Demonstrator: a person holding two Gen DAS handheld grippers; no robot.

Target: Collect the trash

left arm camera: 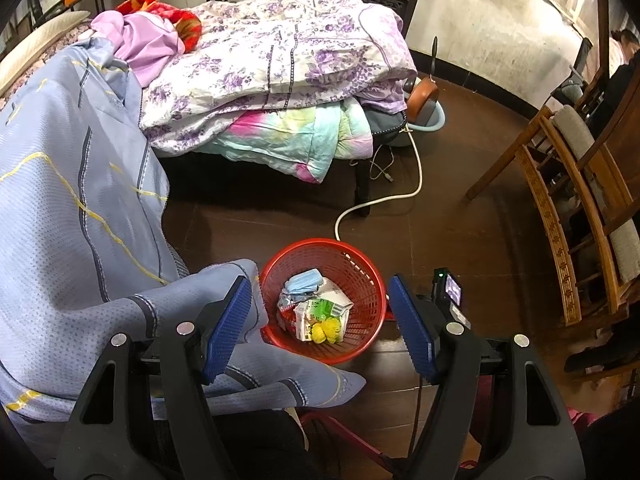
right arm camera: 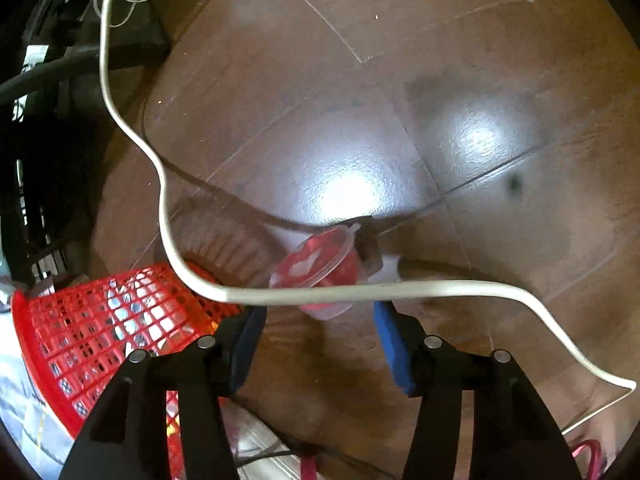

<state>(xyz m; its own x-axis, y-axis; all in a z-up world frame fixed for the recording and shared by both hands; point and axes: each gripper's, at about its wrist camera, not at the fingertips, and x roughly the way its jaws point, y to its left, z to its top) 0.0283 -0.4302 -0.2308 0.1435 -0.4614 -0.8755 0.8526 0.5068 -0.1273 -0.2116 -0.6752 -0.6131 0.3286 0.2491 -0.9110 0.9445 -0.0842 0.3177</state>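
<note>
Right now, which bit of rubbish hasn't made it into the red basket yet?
The red plastic cup with the clear lid. It lies tipped on the floor under the white cable, just ahead of the open right gripper. The mask and carton already sit inside the red basket.
</note>
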